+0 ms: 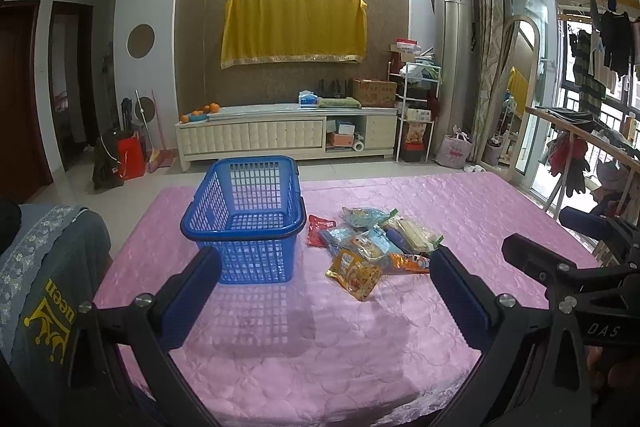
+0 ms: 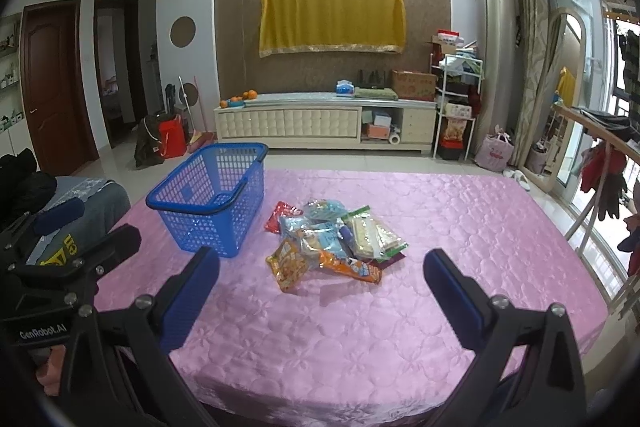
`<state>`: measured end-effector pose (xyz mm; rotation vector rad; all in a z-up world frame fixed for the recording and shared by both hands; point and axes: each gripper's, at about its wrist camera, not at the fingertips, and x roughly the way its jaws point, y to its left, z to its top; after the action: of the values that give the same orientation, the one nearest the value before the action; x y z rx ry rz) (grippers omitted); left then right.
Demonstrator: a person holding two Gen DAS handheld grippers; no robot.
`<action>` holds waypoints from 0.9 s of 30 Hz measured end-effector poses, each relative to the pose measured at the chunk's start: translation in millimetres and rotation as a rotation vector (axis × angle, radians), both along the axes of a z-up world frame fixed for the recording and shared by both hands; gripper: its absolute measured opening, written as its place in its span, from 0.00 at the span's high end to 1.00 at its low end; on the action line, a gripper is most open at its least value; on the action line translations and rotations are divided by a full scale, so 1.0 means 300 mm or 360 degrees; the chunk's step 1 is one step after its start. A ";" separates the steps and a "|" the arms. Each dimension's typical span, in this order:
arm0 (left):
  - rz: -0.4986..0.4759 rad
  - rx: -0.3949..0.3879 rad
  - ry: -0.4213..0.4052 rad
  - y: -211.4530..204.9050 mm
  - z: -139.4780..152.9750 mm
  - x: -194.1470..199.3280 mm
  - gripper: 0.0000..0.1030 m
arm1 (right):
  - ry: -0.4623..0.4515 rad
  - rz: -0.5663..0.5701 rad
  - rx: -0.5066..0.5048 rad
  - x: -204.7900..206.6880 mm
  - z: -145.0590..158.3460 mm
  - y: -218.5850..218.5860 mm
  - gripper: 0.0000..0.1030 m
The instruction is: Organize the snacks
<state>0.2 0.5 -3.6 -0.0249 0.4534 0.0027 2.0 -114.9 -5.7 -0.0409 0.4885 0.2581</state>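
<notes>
A blue plastic basket (image 1: 248, 215) stands empty on the pink tablecloth (image 1: 320, 339); it also shows in the right wrist view (image 2: 212, 195). Right of it lies a pile of snack packets (image 1: 376, 247), also in the right wrist view (image 2: 332, 239): a red one, pale blue ones, a clear pack of biscuits, orange ones nearest me. My left gripper (image 1: 324, 271) is open and empty, held above the table in front of the basket and the pile. My right gripper (image 2: 320, 271) is open and empty, just short of the pile. Each gripper shows at the edge of the other's view.
A grey jacket (image 1: 44, 287) lies over a chair at the table's left edge. A clothes rack (image 2: 600, 163) stands to the right. A low TV cabinet (image 2: 324, 123) is against the far wall across open floor.
</notes>
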 end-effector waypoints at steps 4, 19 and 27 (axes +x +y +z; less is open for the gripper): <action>-0.0002 -0.0007 0.0004 0.001 0.003 0.003 0.00 | 0.0002 0.0005 0.0004 -0.003 0.004 -0.003 0.00; -0.0014 -0.0040 0.0028 0.005 -0.002 0.003 0.00 | 0.0038 0.0012 0.0011 0.006 -0.008 -0.004 0.00; -0.0010 -0.0035 0.0029 0.002 -0.002 0.003 0.00 | 0.0044 0.0013 0.0005 0.006 -0.009 -0.004 0.00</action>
<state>1.2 1.2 -4.1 -0.0451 0.4720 -0.0079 3.8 -116.2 -8.2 -0.0360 0.5153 0.2675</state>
